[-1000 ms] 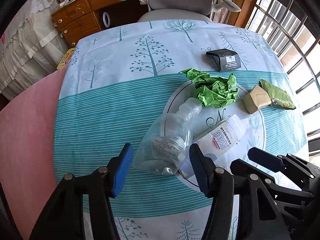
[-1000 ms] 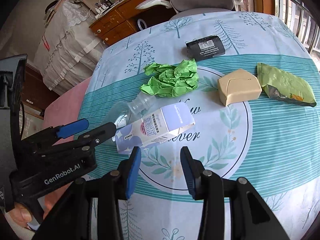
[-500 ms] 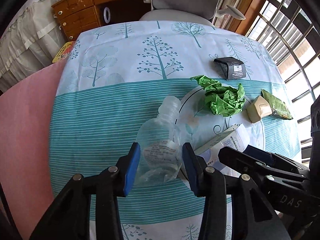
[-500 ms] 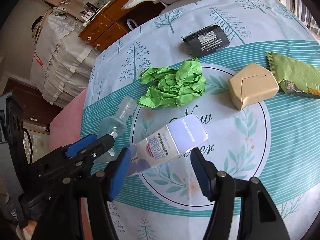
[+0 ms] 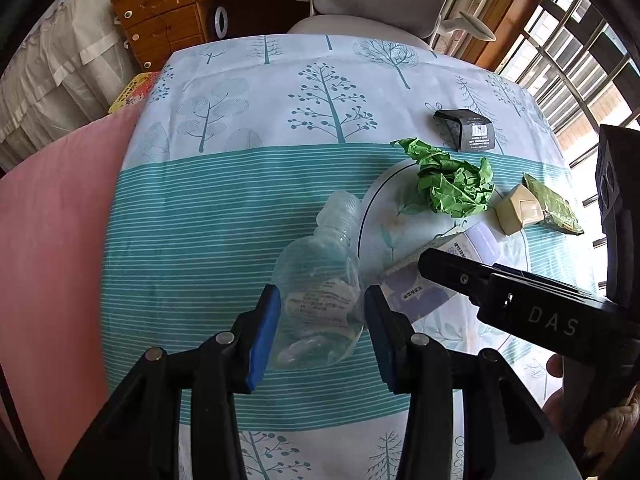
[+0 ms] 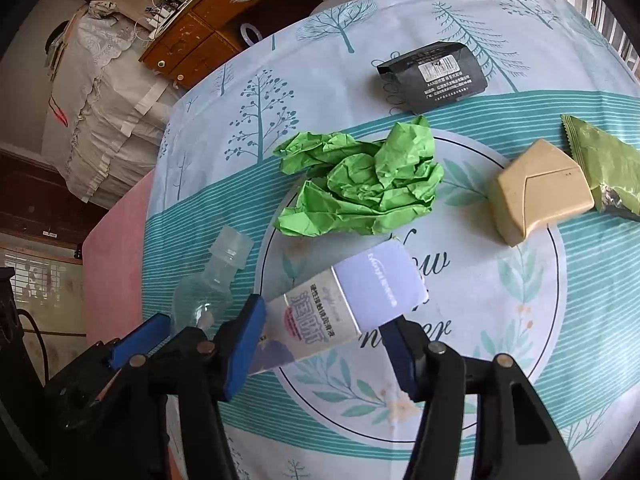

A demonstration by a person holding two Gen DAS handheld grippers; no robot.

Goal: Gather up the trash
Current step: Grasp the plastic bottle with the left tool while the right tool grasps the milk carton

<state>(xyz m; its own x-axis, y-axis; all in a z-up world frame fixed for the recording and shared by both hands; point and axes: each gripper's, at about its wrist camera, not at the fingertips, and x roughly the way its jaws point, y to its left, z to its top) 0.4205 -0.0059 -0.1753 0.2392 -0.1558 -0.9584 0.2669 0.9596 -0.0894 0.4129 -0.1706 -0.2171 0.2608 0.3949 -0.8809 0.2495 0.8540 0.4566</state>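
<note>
Trash: clear plastic bottle (image 5: pixel 320 292), lying on its side on the tree-print tablecloth (image 5: pixel 200 240), on the near side of the crumpled green paper (image 6: pixel 360 184) and off toward its left, capped neck pointing away from the camera. Clamped at the fat lower body by the left gripper (image 5: pixel 321 308), both blue pads pressed flat against the clear walls, base resting on the cloth.

White-and-lavender carton (image 6: pixel 360 300) directly nearer than the green paper, lying slantwise, lavender end toward the paper, close beside the bottle. Straddled by the right gripper (image 6: pixel 324 316), jaws closing; left pad against the printed end, right pad just beside the lavender end's lower edge, firm squeeze not yet evident.

Beyond the green paper, toward its right: black foil pouch (image 6: pixel 432 74), label side up. Right of the green paper: tan box (image 6: pixel 536 196), and touching that on its far side, a flattened green snack wrapper (image 6: pixel 604 164).
</note>
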